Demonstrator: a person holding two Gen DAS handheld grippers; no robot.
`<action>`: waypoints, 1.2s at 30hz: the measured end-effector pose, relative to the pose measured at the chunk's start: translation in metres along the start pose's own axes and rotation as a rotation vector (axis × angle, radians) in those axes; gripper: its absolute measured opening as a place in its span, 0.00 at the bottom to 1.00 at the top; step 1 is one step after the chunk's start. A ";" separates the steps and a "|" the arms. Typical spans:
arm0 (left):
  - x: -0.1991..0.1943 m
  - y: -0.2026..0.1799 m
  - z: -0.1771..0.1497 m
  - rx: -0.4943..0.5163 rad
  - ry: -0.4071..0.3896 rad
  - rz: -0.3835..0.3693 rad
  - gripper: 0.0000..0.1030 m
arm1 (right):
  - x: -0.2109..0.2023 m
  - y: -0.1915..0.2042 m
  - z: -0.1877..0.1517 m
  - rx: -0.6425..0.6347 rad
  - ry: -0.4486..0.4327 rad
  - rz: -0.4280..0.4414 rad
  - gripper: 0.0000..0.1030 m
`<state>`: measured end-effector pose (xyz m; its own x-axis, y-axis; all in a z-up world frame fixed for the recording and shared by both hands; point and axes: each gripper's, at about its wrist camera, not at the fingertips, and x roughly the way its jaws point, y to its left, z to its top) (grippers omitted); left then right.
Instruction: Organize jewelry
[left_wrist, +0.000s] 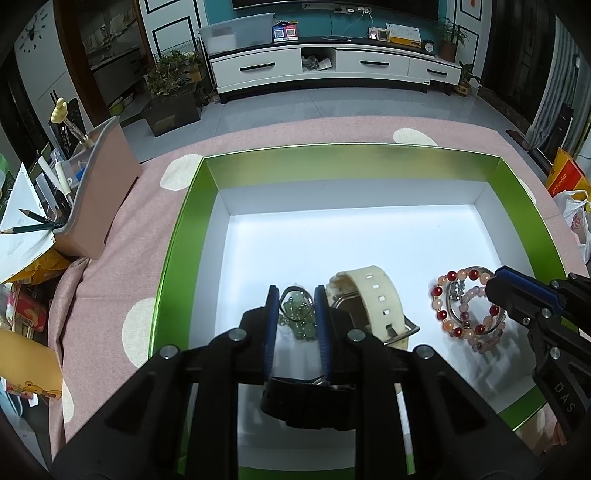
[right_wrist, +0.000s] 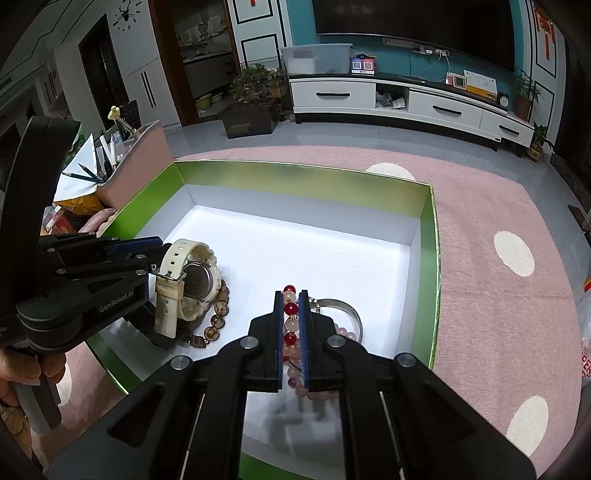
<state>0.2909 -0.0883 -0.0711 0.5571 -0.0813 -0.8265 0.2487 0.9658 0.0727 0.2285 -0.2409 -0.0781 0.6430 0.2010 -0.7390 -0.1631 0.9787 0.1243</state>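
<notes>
— Right gripper (right_wrist: 291, 310), what has it got?
— Jaws nearly closed, pinching the red-and-pink bead bracelet (right_wrist: 290, 325) inside the green box (right_wrist: 428, 258).
— Left gripper (left_wrist: 295, 299)?
— Narrowly parted around green beads (left_wrist: 297, 314); cream watch (left_wrist: 373, 299) at its three o'clock.

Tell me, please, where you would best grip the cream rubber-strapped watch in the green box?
Grip the cream rubber-strapped watch across its strap arch, coming from above: it rests on edge in the green box, so the upper strap stands clear of the white floor, probably thin enough for the jaws.
</notes>
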 end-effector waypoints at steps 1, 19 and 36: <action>0.000 0.000 0.000 -0.002 0.001 0.000 0.19 | 0.000 0.000 0.000 0.000 0.000 0.000 0.07; -0.018 -0.003 -0.003 0.005 -0.023 0.006 0.42 | -0.015 0.001 0.001 0.000 -0.016 -0.008 0.32; -0.069 0.001 -0.004 -0.026 -0.077 0.006 0.92 | -0.066 -0.014 0.002 0.050 -0.067 -0.107 0.88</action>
<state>0.2495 -0.0808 -0.0164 0.6182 -0.0937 -0.7804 0.2253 0.9723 0.0617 0.1898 -0.2678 -0.0303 0.7035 0.0964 -0.7042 -0.0548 0.9952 0.0815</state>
